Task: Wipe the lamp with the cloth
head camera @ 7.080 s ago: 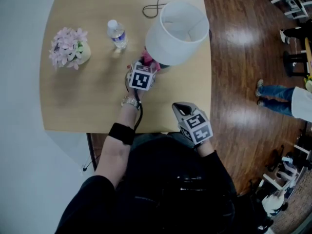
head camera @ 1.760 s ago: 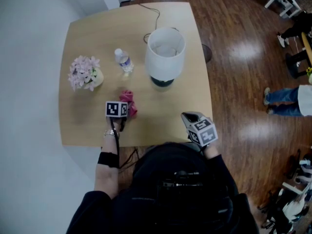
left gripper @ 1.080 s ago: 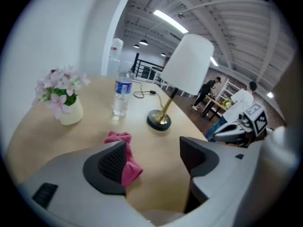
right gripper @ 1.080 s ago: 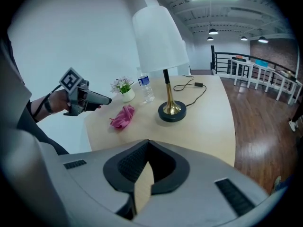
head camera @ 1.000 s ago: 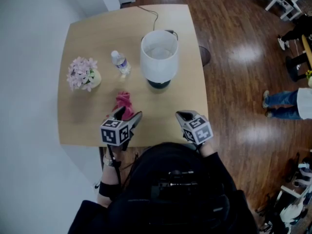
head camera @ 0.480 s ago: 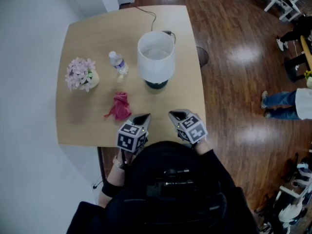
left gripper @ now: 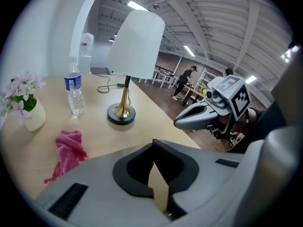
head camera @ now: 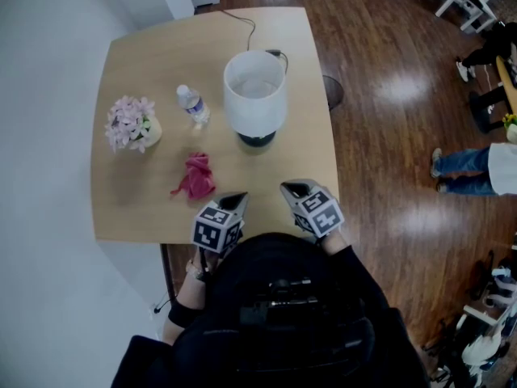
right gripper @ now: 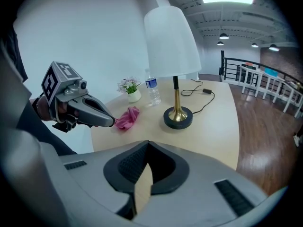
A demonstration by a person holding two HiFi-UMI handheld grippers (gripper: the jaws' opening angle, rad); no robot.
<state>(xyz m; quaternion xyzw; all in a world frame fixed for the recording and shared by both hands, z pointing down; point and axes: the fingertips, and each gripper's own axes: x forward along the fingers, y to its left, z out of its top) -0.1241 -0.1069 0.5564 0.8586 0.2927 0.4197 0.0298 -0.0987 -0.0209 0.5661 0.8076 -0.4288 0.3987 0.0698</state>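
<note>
Head view, with both gripper views. The wooden table (head camera: 133, 188) filled the upper left of the scene, with dark plank floor (head camera: 388, 136) to its right. The lamp (head camera: 255, 91) stood upright right of the table's centre, its white shade over a brass stem and a round dark base. Its cord (head camera: 242, 23) ran off toward the far edge.

The left gripper (head camera: 235, 198) and the right gripper (head camera: 289, 189) were held side by side over the near edge of the table, close to the person's body. Both noses were tilted forward and down and leaned slightly toward each other. In its own view the left gripper (left gripper: 152, 143) had its jaws brought together with nothing between them. The right gripper (right gripper: 147, 144) likewise had its jaws together and carried nothing.

The pink cloth (head camera: 195, 178) lay crumpled on the table, just to the far left of the left gripper's tip and apart from it, touched by neither gripper. It sat nearer than the lamp base and to its left. From the right gripper view the cloth (right gripper: 127, 118) appeared just past the left gripper's nose (right gripper: 111, 122).

A vase of pale flowers (head camera: 129, 124) stood near the left edge. A small water bottle (head camera: 192, 105) stood between the vase and the lamp.
</note>
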